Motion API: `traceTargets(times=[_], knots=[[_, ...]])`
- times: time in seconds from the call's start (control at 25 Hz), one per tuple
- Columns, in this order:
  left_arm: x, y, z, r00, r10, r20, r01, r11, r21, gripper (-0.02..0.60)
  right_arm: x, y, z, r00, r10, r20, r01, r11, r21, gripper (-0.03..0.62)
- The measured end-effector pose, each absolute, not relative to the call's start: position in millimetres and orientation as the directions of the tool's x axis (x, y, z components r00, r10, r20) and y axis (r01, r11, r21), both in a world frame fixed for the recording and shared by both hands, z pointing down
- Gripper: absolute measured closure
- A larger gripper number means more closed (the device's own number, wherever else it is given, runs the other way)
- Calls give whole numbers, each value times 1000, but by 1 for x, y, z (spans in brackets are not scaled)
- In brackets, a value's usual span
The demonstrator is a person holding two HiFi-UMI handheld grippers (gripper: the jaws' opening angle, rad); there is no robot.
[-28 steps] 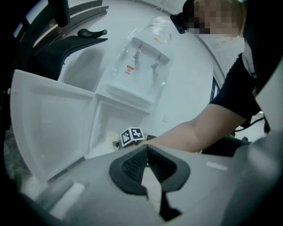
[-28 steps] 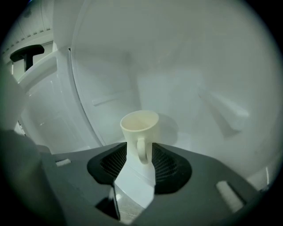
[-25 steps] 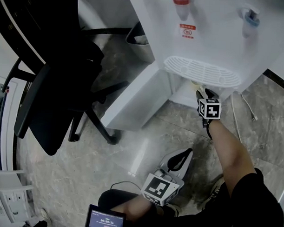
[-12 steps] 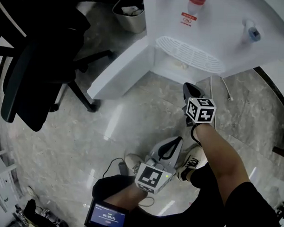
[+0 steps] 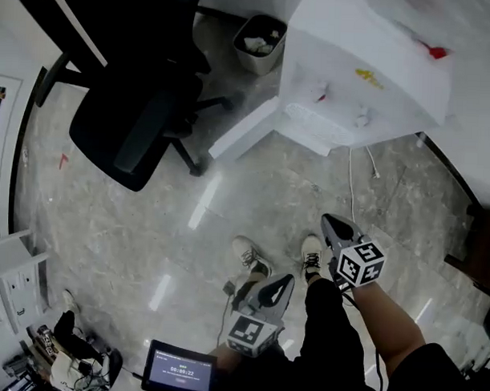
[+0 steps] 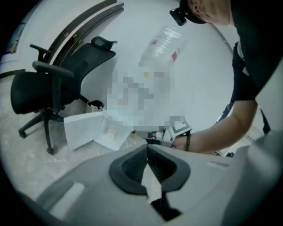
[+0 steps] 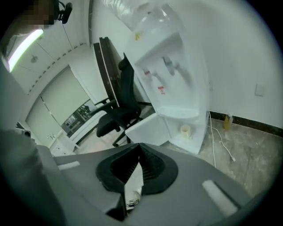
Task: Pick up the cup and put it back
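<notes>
The left gripper (image 5: 280,282) and right gripper (image 5: 333,226) sit closed, apparently empty, well apart from the water dispenser (image 5: 371,43), the right one nearer it.

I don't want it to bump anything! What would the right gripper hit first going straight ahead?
Likely the water dispenser's open door, or the floor before it; depth is unclear.

Left tool (image 6: 147,149) jaws together, empty; black chair (image 6: 48,90) left; white door (image 6: 82,131) open.
</notes>
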State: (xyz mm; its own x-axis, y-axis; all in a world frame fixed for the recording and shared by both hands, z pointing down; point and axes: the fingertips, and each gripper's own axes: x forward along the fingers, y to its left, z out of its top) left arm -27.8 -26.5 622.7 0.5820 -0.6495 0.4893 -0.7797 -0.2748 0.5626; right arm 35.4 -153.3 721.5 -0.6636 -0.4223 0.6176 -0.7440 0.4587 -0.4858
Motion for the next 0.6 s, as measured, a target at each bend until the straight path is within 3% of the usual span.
traceTargets(times=[0.32, 0.48, 0.6], knots=[[-42, -47, 445, 460, -779, 426, -850, -246, 466, 577, 16, -142, 490, -795, -386, 468, -600, 618, -508, 586], [-58, -60, 378, 355, -857, 372, -867, -153, 475, 577, 30, -145, 416, -815, -419, 401, -576, 669, -470, 586], [-71, -59, 336, 316, -897, 308, -883, -161, 440, 577, 36, -143, 378, -819, -463, 339, -573, 681, -456, 586]])
